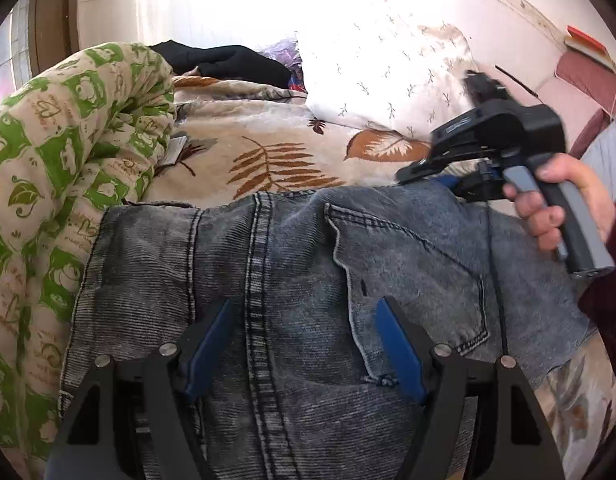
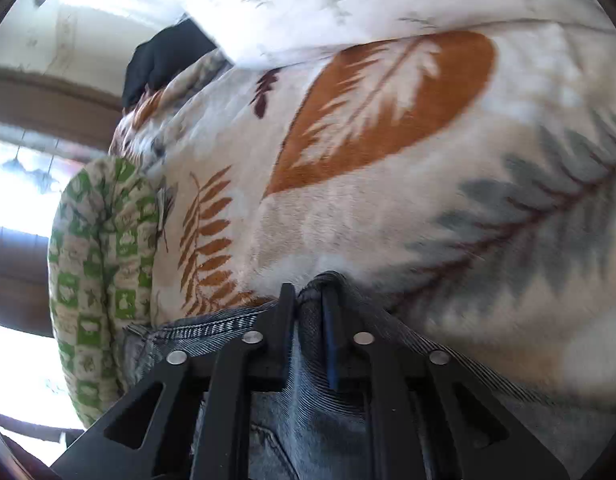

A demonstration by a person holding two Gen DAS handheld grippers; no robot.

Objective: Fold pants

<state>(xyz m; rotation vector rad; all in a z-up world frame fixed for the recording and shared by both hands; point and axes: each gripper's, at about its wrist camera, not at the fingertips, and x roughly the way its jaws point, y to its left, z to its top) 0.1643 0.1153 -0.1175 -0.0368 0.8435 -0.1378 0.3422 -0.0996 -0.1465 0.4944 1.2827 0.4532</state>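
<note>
My left camera sat behind my left tool (image 1: 305, 344), looking forward and steeply down between its two spread fingers at the jeans (image 1: 308, 280) close below, with the bed beyond. It also caught my right tool (image 1: 452, 178) at the far right edge of the jeans. My right camera rode behind that tool (image 2: 308, 300), very near the leaf-print blanket (image 2: 388, 200), facing down and toward the pillow (image 2: 348, 0). Both views shared the jeans, the blanket, the green quilt (image 1: 67, 160) and the pillow.
</note>
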